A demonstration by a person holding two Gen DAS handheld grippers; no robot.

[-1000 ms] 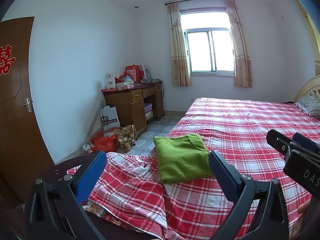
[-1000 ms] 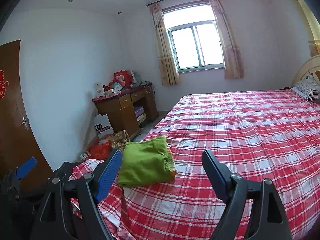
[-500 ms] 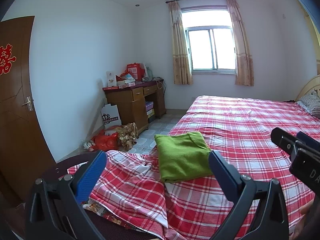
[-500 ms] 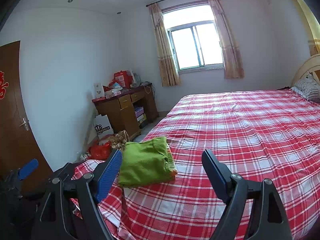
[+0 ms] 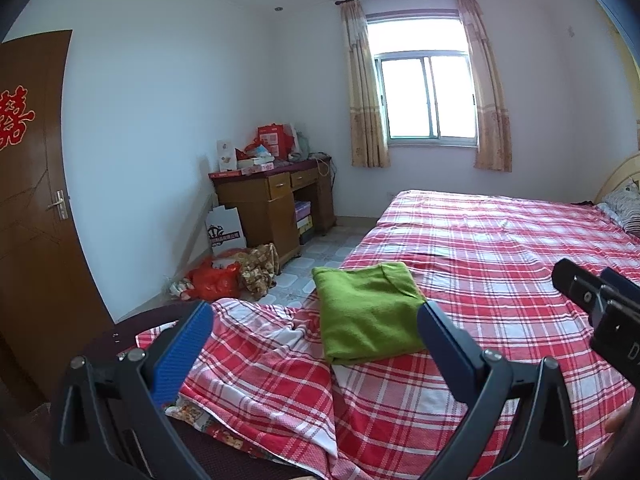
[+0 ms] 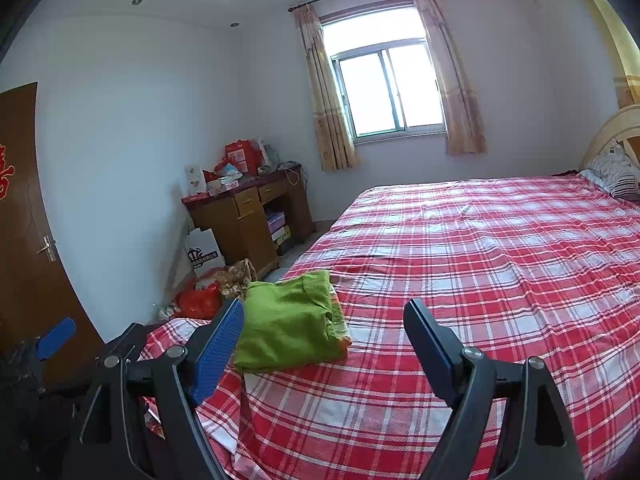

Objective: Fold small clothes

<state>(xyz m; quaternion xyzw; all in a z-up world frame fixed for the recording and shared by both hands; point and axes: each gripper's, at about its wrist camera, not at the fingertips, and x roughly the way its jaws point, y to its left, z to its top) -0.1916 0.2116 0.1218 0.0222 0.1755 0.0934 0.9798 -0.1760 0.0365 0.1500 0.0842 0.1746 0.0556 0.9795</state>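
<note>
A green garment (image 5: 368,314) lies folded into a flat rectangle near the foot corner of the bed, also seen as the green garment (image 6: 290,322) in the right wrist view. My left gripper (image 5: 314,320) hangs open a little short of it, nothing between its blue pads. My right gripper (image 6: 324,320) is open too and empty, with the garment just ahead of its left finger. The right gripper's tip (image 5: 592,296) shows at the right edge of the left wrist view.
The bed (image 6: 500,264) has a red and white plaid sheet, rumpled at the near corner (image 5: 260,344). A wooden desk (image 5: 276,204) with boxes stands by the wall, bags (image 5: 216,280) on the floor beside it. A brown door (image 5: 28,200) is at the left.
The left wrist view has tilted down very slightly, so the garment sits a touch higher in the frame. The right gripper and the garment have not moved.
</note>
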